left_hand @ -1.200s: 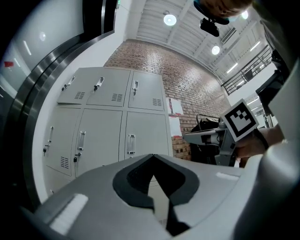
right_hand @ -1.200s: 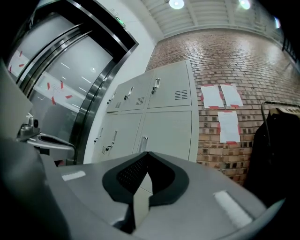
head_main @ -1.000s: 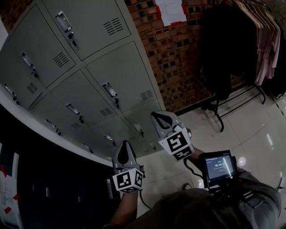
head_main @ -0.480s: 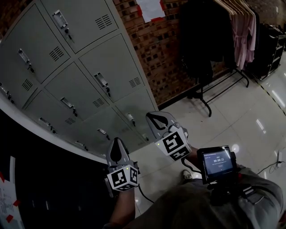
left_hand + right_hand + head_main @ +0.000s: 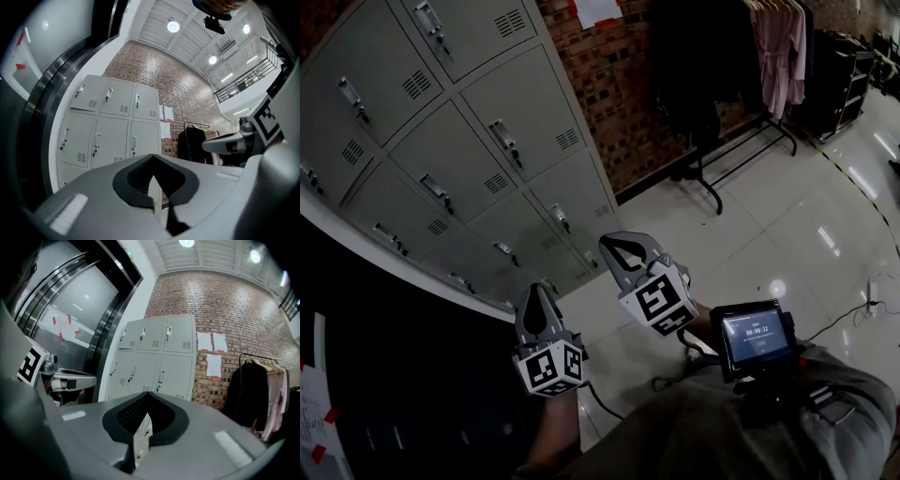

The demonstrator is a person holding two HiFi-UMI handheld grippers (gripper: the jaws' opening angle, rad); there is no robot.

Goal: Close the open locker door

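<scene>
Well, my left gripper (image 5: pixel 535 292) and right gripper (image 5: pixel 619 246) both have fingers pressed together on nothing. The locker bank (image 5: pixel 478 159) stands ahead and leftward, nearer the left gripper; I cannot tell which upright door is open.

A small screen (image 5: pixel 757 336) at the person's waist is lit, and a row of white digits on it can be read as 00:00:12; the finer line above it is too small to be read. Black-and-white square code markers (image 5: pixel 547 366) are carried on the cube of the left gripper (image 5: pixel 534 289) and on that of the right gripper (image 5: pixel 611 242); no letters are borne by them. Paper sheets (image 5: pixel 213 365) are taped to the brick wall (image 5: pixel 234 305), but their print cannot be made out.
</scene>
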